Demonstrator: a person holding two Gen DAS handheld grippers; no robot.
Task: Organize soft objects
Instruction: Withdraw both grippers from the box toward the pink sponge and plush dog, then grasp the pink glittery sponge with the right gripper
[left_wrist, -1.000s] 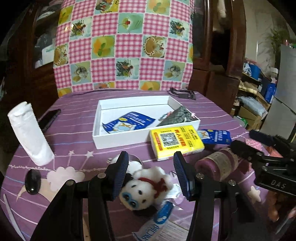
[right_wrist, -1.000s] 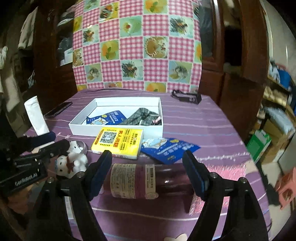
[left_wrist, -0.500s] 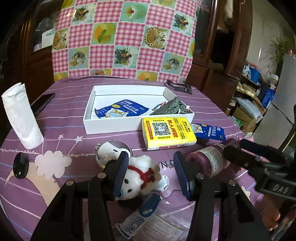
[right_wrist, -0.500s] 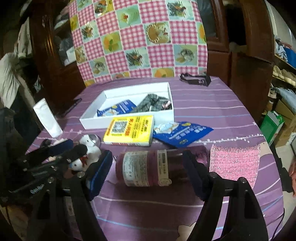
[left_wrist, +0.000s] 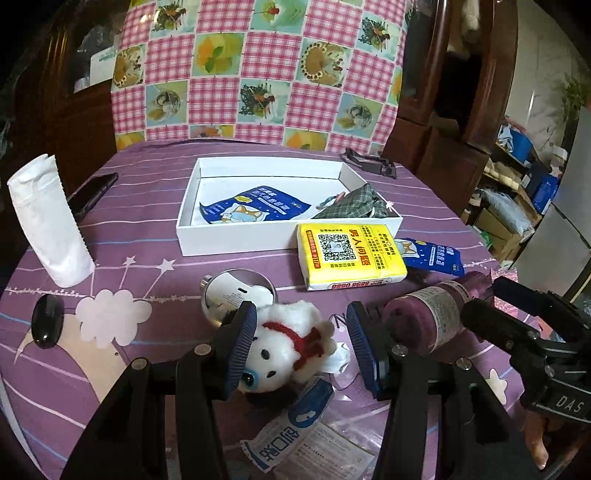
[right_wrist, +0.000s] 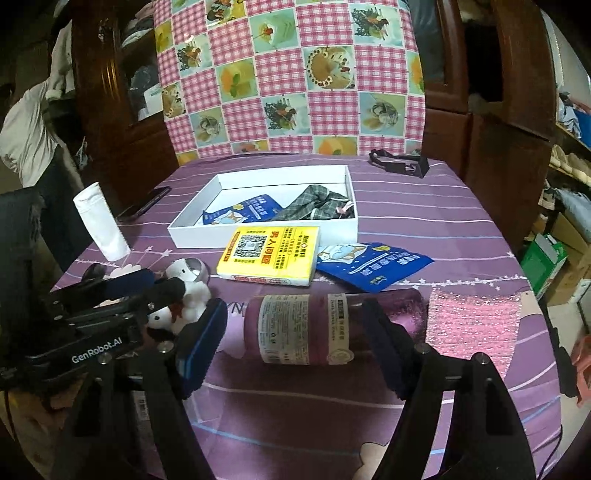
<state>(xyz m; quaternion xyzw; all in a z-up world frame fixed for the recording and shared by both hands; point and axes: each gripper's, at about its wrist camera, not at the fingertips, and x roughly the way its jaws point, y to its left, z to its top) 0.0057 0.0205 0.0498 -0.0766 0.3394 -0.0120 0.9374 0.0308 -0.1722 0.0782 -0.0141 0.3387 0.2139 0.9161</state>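
A small white plush dog with a red scarf (left_wrist: 291, 345) lies on the purple tablecloth between the open fingers of my left gripper (left_wrist: 301, 350); the left pad (left_wrist: 242, 350) touches it, the right pad stands apart. It also shows in the right wrist view (right_wrist: 184, 306). My right gripper (right_wrist: 291, 343) is open around a purple roll with a white label (right_wrist: 314, 328), lying on its side. A white box (left_wrist: 221, 245) behind holds a blue packet (left_wrist: 255, 208) and plaid cloth (left_wrist: 354, 205). A yellow tissue pack (left_wrist: 349, 254) lies before it.
A blue packet (right_wrist: 369, 264) and pink glitter cloth (right_wrist: 476, 325) lie right. A white rolled cloth (left_wrist: 48, 221), a phone (left_wrist: 92, 194), a black mouse (left_wrist: 46, 325), a round silver case (left_wrist: 236, 295) and a plastic packet (left_wrist: 303, 439) lie around. A patterned chair back (left_wrist: 258, 70) stands behind.
Both cameras have risen and tilted over the table. The plush dog has turned between my left fingers, and my right fingers now straddle the purple roll more closely.
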